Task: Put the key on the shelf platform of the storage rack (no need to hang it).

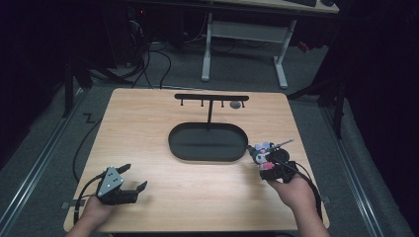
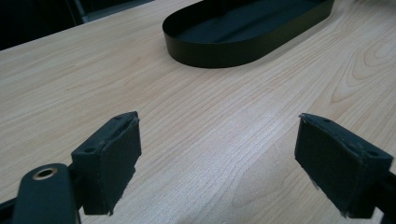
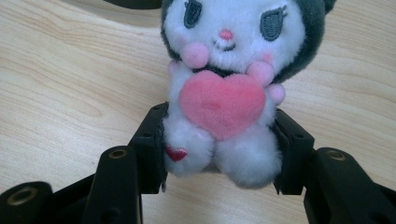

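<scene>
A small plush toy [image 3: 224, 84], white with a dark hood and a pink heart on its chest, is clamped at its lower body between the jaws of my right gripper [image 3: 219, 149]. From above, the plush toy [image 1: 263, 154] sits at the right gripper [image 1: 269, 165], just right of the black oval tray [image 1: 207, 153], with a thin chain or rod sticking out toward the upper right. My left gripper [image 1: 136, 177] hovers open near the table's front left. In the left gripper view its fingers [image 2: 109, 161] stand wide apart over bare wood, with nothing between them.
A black T-shaped hanger stand [image 1: 211, 98] with small hooks rises from the tray's far side. The oval tray [image 2: 210, 56] lies ahead of the left gripper. The wooden table [image 1: 148, 123] ends close behind both hands; a desk frame [image 1: 244, 44] stands on the floor beyond.
</scene>
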`<state>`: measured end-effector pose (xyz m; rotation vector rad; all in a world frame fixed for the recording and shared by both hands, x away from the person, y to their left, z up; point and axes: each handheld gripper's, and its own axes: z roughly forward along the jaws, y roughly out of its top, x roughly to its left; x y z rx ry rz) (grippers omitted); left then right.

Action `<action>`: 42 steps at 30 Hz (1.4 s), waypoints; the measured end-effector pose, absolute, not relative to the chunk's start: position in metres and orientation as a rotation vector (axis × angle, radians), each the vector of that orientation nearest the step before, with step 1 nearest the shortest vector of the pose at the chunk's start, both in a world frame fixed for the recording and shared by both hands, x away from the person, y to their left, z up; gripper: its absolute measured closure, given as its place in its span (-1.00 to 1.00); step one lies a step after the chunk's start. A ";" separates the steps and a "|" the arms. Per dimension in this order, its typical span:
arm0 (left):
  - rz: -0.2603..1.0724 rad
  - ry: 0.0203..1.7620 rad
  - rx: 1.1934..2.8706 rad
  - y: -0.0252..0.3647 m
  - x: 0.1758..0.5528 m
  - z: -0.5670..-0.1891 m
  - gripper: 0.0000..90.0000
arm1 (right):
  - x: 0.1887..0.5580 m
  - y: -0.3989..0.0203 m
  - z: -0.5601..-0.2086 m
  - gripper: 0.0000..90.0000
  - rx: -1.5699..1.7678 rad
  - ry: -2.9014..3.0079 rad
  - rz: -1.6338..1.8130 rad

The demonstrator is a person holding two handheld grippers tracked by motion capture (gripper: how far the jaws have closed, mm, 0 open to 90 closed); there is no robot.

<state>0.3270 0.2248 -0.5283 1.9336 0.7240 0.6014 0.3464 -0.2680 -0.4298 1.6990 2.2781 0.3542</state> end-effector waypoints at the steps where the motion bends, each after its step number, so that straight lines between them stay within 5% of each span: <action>1: 0.601 0.724 1.933 0.225 0.327 -0.528 -0.66 | 0.347 -0.267 -0.430 0.06 1.700 2.279 0.357; 42: 0.601 0.722 1.933 0.225 0.327 -0.528 -0.66 | 0.391 -0.209 -0.420 0.06 1.598 2.340 0.388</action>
